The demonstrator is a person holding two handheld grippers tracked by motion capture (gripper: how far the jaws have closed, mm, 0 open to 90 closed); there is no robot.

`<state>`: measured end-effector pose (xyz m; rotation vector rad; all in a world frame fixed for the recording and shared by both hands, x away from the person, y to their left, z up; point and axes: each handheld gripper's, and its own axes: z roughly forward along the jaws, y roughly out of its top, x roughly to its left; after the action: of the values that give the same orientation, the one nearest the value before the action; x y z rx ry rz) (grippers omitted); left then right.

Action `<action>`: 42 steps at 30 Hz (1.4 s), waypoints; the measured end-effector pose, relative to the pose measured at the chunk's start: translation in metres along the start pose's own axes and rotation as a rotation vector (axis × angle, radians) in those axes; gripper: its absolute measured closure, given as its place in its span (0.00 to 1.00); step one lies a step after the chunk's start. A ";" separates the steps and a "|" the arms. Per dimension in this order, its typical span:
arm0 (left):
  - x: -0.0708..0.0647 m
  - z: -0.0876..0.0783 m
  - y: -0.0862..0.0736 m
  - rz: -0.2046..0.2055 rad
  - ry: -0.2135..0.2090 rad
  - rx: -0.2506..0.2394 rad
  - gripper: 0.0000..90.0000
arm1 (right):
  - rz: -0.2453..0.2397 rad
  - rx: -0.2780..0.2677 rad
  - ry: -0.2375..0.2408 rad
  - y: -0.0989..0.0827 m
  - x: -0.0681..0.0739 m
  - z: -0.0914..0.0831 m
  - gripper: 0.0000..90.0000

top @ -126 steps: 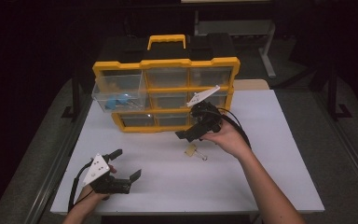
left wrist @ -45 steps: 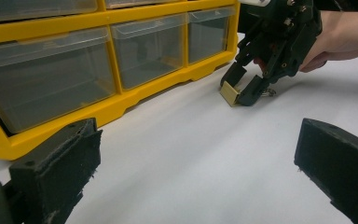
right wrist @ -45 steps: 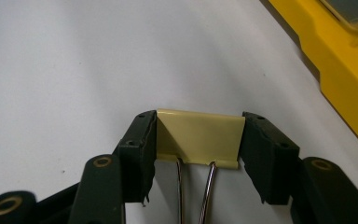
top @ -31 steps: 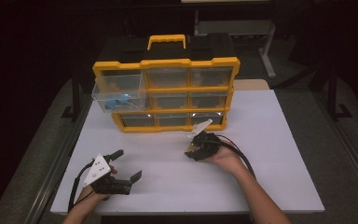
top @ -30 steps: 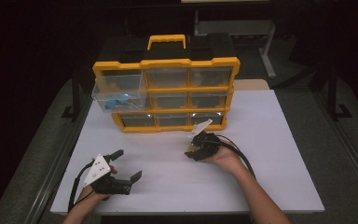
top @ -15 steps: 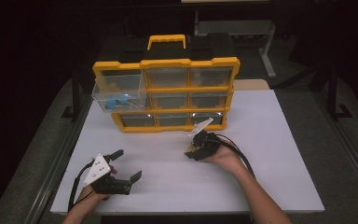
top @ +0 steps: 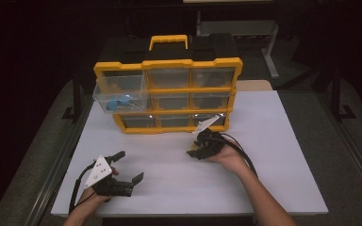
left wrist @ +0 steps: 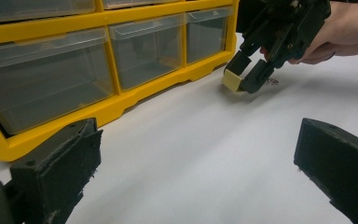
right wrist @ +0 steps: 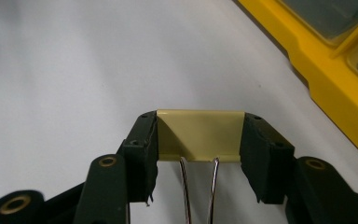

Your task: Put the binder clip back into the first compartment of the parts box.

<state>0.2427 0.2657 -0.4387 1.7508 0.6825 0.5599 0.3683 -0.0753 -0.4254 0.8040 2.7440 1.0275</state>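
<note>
Right gripper [right wrist: 199, 140]: jaws pinch a pale yellow binder clip [right wrist: 199, 134] by its two ends, the clip spanning the gap, its wire handles running back between the jaws. White table [right wrist: 74, 56] lies bare ahead and to one side; the yellow drawer cabinet [right wrist: 326, 79] stands just beside the other jaw. Left gripper [top: 122, 172]: jaws spread wide with nothing between, resting well apart on open tabletop. Compared with four seconds earlier, the right gripper sits lower, nearer the table, and the clip has left the tabletop.
</note>
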 end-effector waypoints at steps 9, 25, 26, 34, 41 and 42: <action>0.000 0.001 -0.001 -0.005 -0.002 -0.003 0.00 | 0.046 -0.029 0.036 0.004 -0.001 -0.011 0.55; 0.000 0.002 -0.001 -0.003 -0.006 -0.002 0.00 | 0.050 -0.066 0.072 0.017 0.001 -0.030 0.55; 0.000 0.002 -0.001 -0.003 -0.006 -0.003 0.00 | 0.049 -0.065 0.068 0.018 0.001 -0.030 0.55; 0.000 0.001 -0.001 0.004 -0.005 -0.005 0.00 | 0.035 -0.086 0.068 0.030 0.004 -0.039 0.55; 0.000 0.001 -0.001 -0.001 -0.005 -0.003 0.00 | 0.018 -0.107 0.079 0.042 0.007 -0.045 0.55; 0.000 0.001 -0.001 0.000 -0.005 -0.002 0.00 | 0.014 -0.108 0.078 0.043 0.007 -0.045 0.55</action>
<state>0.2431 0.2656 -0.4395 1.7495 0.6789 0.5558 0.3691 -0.0707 -0.3623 0.7839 2.7217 1.2231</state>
